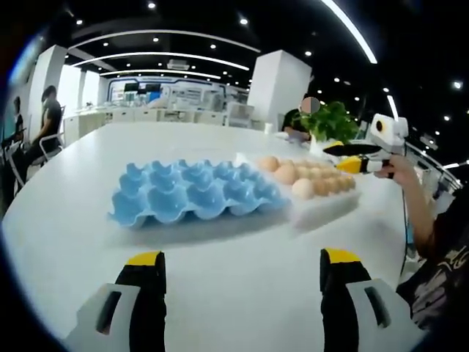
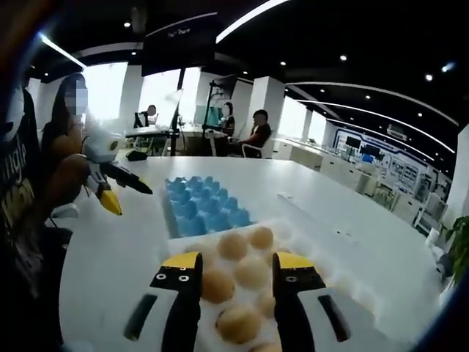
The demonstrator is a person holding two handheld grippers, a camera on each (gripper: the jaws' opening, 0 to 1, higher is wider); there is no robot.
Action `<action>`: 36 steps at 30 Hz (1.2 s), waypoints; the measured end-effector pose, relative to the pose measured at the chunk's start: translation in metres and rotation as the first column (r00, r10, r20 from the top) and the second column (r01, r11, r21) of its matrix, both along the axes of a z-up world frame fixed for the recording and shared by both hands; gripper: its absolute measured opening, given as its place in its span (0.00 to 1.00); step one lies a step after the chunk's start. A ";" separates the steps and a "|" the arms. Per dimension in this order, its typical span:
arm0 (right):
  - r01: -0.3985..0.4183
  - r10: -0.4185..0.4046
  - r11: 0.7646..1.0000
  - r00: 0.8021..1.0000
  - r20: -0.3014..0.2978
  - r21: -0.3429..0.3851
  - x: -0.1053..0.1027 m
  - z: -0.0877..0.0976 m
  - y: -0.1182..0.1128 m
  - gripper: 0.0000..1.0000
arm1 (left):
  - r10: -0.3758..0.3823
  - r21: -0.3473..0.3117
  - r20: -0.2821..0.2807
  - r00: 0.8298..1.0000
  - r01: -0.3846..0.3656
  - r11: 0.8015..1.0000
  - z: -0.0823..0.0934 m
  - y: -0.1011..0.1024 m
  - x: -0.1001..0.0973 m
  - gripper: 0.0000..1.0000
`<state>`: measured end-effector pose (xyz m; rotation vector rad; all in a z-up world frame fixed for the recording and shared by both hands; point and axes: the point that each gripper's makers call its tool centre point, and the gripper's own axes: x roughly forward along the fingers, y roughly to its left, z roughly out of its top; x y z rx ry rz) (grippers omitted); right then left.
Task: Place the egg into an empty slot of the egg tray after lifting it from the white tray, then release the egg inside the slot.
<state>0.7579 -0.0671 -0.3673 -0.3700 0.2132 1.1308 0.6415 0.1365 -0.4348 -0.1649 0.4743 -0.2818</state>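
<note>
The blue egg tray (image 1: 194, 192) lies on the white table, and every slot I can see is empty. To its right stands the white tray (image 1: 327, 209) with several brown eggs (image 1: 303, 188). My left gripper (image 1: 242, 260) is open, low over the table and short of the blue tray. A hand holds my right gripper (image 1: 340, 158) over the white tray's far end. In the right gripper view, my right gripper (image 2: 238, 264) is open above the eggs, and one egg (image 2: 253, 273) shows between its jaws. Beyond lie the blue egg tray (image 2: 205, 205) and my left gripper (image 2: 132, 198).
A green plant (image 1: 330, 121) stands behind the white tray. People sit at desks in the background (image 2: 256, 136), and one sits at the far left (image 1: 47, 121). The person's sleeve and arm (image 1: 432, 249) are on the right. Bare table (image 1: 220, 293) lies in front of the trays.
</note>
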 end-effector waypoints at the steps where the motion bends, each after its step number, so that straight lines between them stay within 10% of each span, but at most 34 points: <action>1: -0.024 0.024 1.000 1.000 0.005 -0.001 0.000 0.002 0.007 0.40 | 0.001 0.000 0.000 1.000 -0.001 1.000 0.000 0.000 -0.001 0.88; 36: -0.112 0.111 0.994 0.993 -0.033 -0.007 0.045 -0.005 0.052 0.37 | 0.028 0.018 -0.008 1.000 -0.028 0.999 0.002 0.010 -0.004 0.88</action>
